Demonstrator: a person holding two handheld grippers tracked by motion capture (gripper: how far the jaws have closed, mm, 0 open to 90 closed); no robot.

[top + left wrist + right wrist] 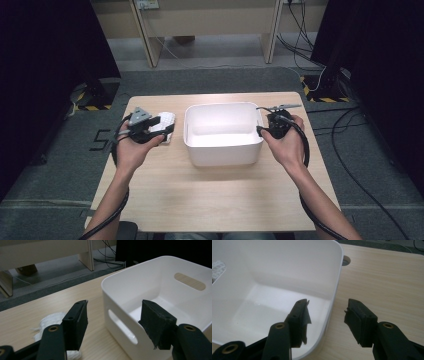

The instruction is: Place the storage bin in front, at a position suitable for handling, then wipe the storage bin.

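Tabletop [210, 195]: pale wood, centre of frame, grey floor around.
White bin [223, 131]: mid-frame, empty; probably light, stiff, smooth-walled; best taken at rim or handle slots.
Left hand-held gripper [167, 131]: jaws apart, holding nothing, above white cloth [165, 121] left of bin.
Right hand-held gripper [261, 131]: jaws apart, straddling bin's right rim.

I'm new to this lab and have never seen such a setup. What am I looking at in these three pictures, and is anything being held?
A person sits at a wooden table with a hand-held gripper in each hand: left gripper, right gripper. One picture looks down from above; the other two come from cameras riding on each gripper, looking along its black jaws. A white bin stands mid-table, and a white cloth lies to its left. Both pairs of jaws stand open astride the bin's side walls, holding nothing.
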